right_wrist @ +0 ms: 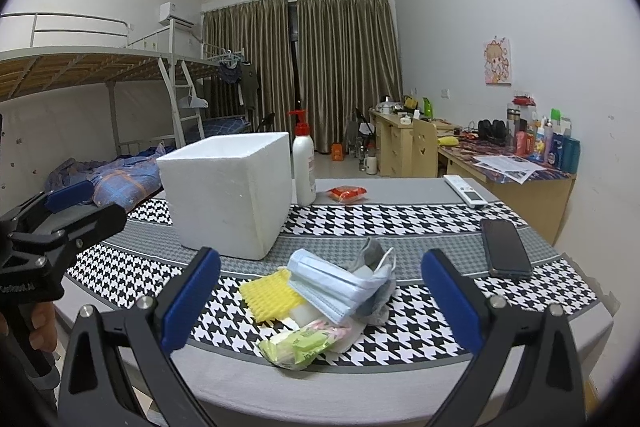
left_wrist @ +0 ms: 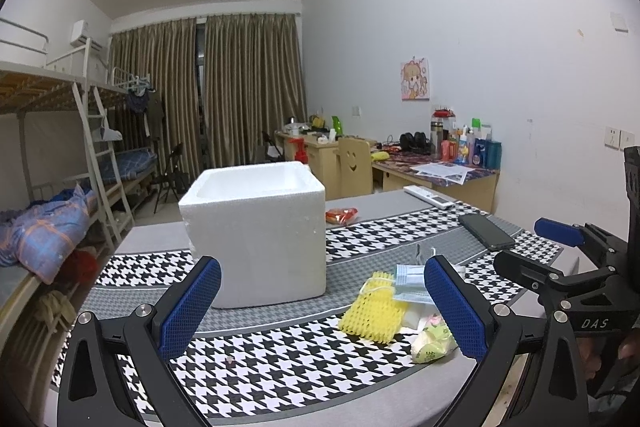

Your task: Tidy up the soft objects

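A white foam box (left_wrist: 260, 227) stands open on the houndstooth cloth; it also shows in the right wrist view (right_wrist: 228, 191). A pile of soft things lies near the front edge: a yellow foam net (right_wrist: 270, 295), blue face masks (right_wrist: 336, 285), a grey cloth (right_wrist: 378, 263) and a green tissue pack (right_wrist: 300, 345). The net (left_wrist: 374, 313) and tissue pack (left_wrist: 432, 345) also show in the left wrist view. My left gripper (left_wrist: 322, 307) is open and empty, in front of the box. My right gripper (right_wrist: 320, 307) is open and empty, just before the pile.
A white pump bottle (right_wrist: 304, 167) stands behind the box, a red packet (right_wrist: 346, 193) beside it. A phone (right_wrist: 505, 247) and a remote (right_wrist: 464, 191) lie at the right. A bunk bed stands to the left, desks along the right wall.
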Available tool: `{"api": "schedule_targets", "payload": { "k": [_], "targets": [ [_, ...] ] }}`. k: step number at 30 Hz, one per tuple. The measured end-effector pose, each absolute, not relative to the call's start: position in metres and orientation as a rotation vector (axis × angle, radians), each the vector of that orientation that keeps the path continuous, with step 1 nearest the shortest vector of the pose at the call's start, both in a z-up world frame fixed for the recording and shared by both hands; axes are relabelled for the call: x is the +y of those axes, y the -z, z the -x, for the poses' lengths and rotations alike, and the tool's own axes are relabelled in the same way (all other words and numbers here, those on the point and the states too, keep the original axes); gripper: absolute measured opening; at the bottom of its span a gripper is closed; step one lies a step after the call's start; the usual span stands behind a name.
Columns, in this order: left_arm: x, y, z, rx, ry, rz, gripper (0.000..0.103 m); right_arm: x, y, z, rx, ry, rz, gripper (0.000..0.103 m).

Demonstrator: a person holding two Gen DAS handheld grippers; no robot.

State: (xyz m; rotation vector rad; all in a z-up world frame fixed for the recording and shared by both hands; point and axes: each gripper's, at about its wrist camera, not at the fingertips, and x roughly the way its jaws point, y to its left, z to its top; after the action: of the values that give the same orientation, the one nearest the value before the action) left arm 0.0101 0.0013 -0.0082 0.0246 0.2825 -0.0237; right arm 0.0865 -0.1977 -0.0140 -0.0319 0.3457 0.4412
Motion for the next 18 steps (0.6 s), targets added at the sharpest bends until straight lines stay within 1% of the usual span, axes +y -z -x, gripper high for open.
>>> {"api": "schedule_targets", "payload": {
  "k": [18],
  "targets": [
    [0.004, 0.032, -0.053, 0.402, 0.059, 0.000, 0.102, -0.188, 0.036, -0.122, 0.437, -0.453, 0.069, 0.102]
  ]
}}
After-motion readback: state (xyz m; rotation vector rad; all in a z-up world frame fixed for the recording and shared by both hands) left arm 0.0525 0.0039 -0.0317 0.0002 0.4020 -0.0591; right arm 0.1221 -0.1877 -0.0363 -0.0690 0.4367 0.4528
